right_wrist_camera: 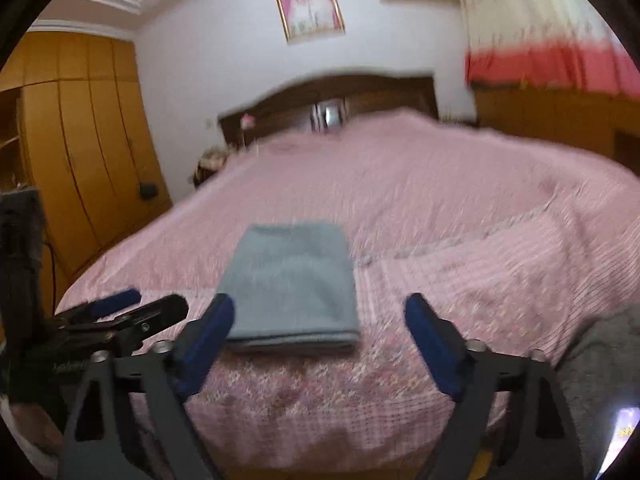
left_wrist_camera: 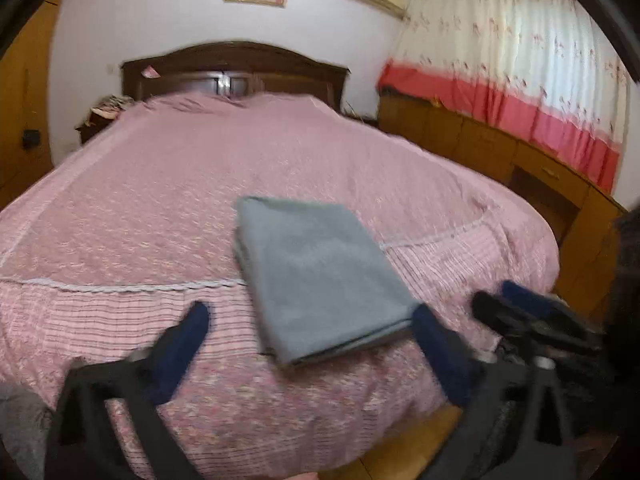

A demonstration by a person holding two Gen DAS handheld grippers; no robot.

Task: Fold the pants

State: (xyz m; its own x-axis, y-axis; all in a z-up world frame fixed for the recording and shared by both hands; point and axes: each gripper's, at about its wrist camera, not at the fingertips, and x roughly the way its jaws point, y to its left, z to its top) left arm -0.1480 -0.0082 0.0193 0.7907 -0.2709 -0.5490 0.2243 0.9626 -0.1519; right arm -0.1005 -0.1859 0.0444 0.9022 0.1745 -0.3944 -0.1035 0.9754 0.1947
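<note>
The grey pants (left_wrist_camera: 316, 276) lie folded into a flat rectangle near the foot edge of the pink bed (left_wrist_camera: 200, 184). They also show in the right wrist view (right_wrist_camera: 292, 284). My left gripper (left_wrist_camera: 310, 312) is open and empty, its blue-padded fingers either side of the bundle's near edge, held short of it. My right gripper (right_wrist_camera: 320, 308) is open and empty, just in front of the bundle. The right gripper also shows at the right of the left wrist view (left_wrist_camera: 516, 304). The left gripper shows at the left of the right wrist view (right_wrist_camera: 132, 304).
The pink bedspread (right_wrist_camera: 460, 208) covers the whole bed up to a dark wooden headboard (left_wrist_camera: 236, 68). A wooden wardrobe (right_wrist_camera: 84, 140) stands at the left. Low wooden cabinets (left_wrist_camera: 500, 148) under a red and white curtain (left_wrist_camera: 520, 72) run along the right.
</note>
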